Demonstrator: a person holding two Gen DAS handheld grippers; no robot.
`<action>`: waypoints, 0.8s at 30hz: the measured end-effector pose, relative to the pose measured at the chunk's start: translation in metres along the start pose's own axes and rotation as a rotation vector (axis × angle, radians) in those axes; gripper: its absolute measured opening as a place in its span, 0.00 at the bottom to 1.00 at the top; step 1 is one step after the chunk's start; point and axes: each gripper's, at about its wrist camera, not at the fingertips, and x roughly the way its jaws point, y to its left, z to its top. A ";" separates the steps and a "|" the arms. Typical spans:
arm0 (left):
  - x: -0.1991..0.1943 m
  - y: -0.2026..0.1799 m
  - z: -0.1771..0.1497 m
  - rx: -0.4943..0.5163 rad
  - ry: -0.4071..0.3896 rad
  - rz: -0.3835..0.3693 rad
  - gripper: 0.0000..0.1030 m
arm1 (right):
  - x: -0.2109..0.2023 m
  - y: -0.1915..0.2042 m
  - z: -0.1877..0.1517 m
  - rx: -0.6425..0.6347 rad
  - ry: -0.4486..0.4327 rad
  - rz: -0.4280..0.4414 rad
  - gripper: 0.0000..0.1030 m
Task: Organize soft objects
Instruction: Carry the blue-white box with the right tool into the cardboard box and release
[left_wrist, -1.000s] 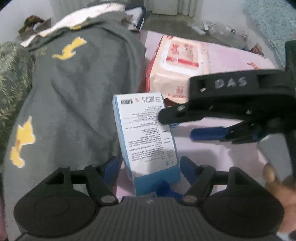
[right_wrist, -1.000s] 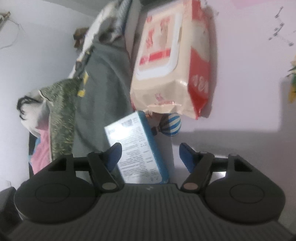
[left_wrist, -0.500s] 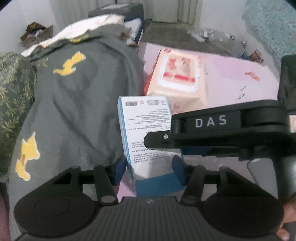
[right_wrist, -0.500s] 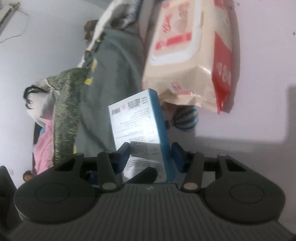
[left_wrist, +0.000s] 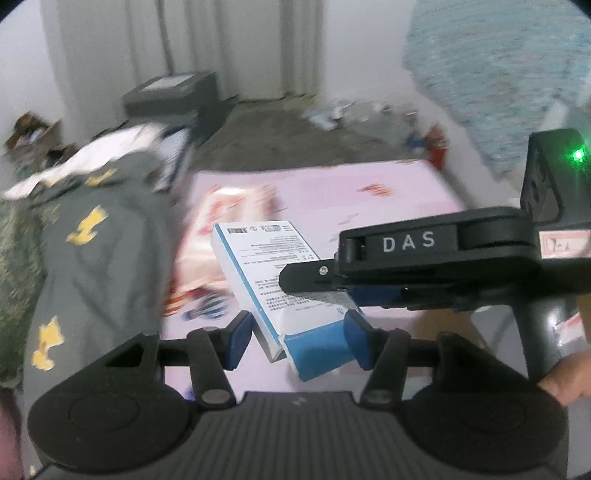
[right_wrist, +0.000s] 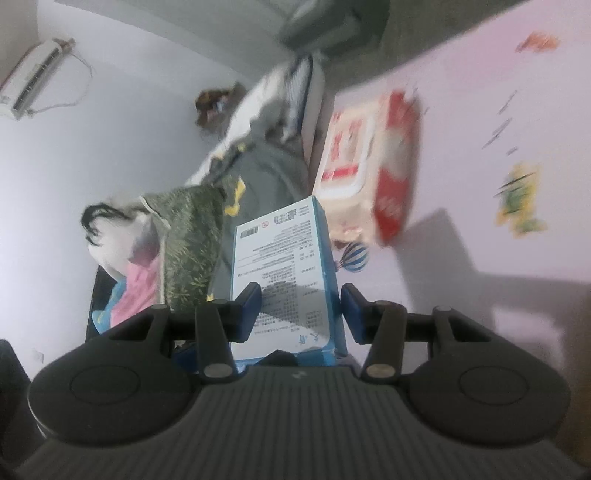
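Observation:
A blue and white box (left_wrist: 273, 273) with printed text is lifted above the pink surface (left_wrist: 332, 184). My right gripper (right_wrist: 301, 310) is shut on the box (right_wrist: 284, 273); it reaches in from the right in the left wrist view (left_wrist: 424, 266). My left gripper (left_wrist: 297, 332) has its fingers around the box's lower end; the left finger stands apart from the box, the right finger (left_wrist: 356, 338) is at its blue end. A pink and red wipes pack (right_wrist: 365, 166) lies on the pink surface. A grey garment (left_wrist: 99, 266) with yellow patches lies at the left.
A green patterned cloth (right_wrist: 192, 229) and pink and white fabrics (right_wrist: 133, 280) lie beside the grey garment. A dark box (left_wrist: 173, 96) and scattered litter (left_wrist: 369, 114) sit on the floor beyond the pink surface. A balloon print (right_wrist: 354, 256) marks the surface.
The box has been raised off the pink surface and tilted. My right gripper has closed on it. My left gripper's fingers have spread a little around its lower end.

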 end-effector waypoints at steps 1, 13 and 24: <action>-0.008 -0.018 0.001 0.021 -0.016 -0.023 0.54 | -0.020 -0.003 -0.001 -0.008 -0.021 0.000 0.46; -0.012 -0.222 -0.007 0.191 -0.069 -0.342 0.63 | -0.263 -0.106 -0.032 0.059 -0.302 -0.198 0.46; 0.045 -0.229 -0.036 0.134 0.075 -0.358 0.79 | -0.320 -0.173 -0.054 0.133 -0.435 -0.382 0.46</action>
